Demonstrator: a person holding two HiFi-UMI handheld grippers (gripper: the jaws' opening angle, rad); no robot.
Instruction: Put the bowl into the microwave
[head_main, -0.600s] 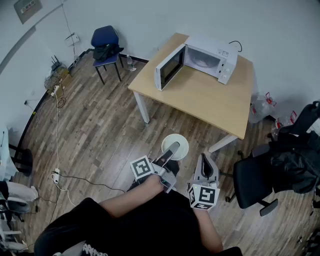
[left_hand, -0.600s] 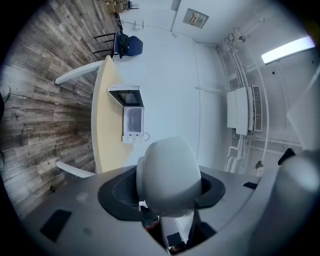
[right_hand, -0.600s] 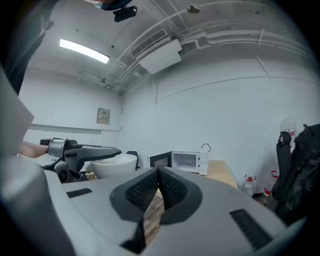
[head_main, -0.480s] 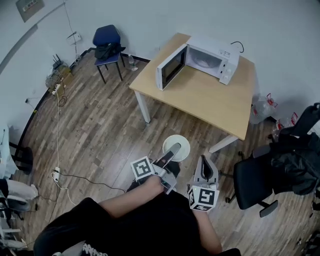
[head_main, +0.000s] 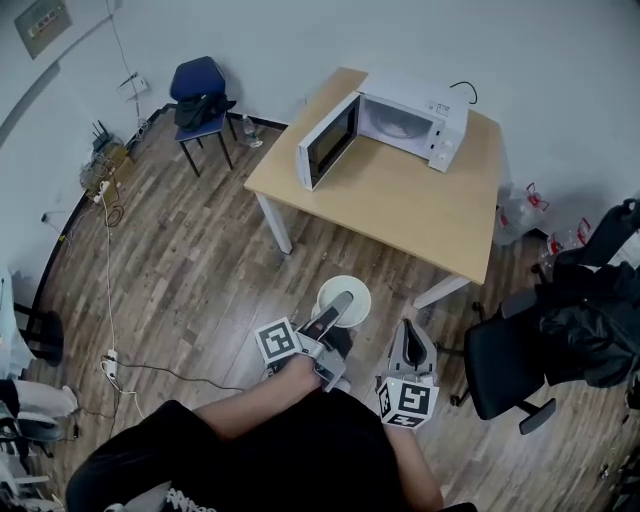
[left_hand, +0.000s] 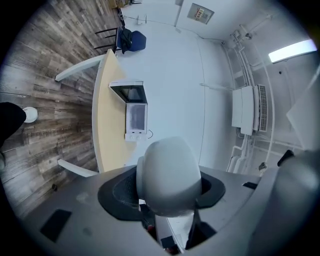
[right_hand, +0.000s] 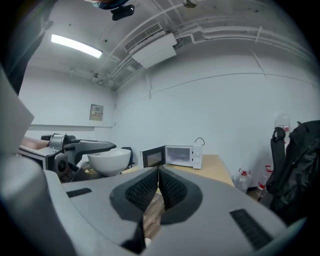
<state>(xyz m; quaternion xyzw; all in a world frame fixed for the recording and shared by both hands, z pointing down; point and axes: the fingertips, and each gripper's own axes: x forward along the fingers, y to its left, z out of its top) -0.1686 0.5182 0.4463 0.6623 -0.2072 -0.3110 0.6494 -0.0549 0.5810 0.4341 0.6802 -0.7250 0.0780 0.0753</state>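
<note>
Tabletop (head_main: 400, 205): carries the microwave (head_main: 405, 115).
Microwave: door open.
Bowl (head_main: 360, 300): white, well short of the microwave, off the tabletop.
Left hand-held gripper (head_main: 343, 298): jaws partly apart, clamped on the bowl's rim.
Right hand-held gripper (head_main: 412, 326): jaws together, empty, beside the bowl.

shirt (head_main: 270, 450): black, short-sleeved (white print low down) | left gripper (head_main: 343, 298), right gripper (head_main: 410, 323): grey, dark ribbed jaws | cubes (head_main: 279, 340): black-white markers

The left tongs (left_hand: 167, 192) clamp a white bowl (left_hand: 169, 170) between their dark pads (left_hand: 120, 194). Beyond it, a white microwave (left_hand: 135, 115) stands on the pale bench (left_hand: 105, 127), door open. A blue chair (left_hand: 134, 39) sits farther off.
</note>
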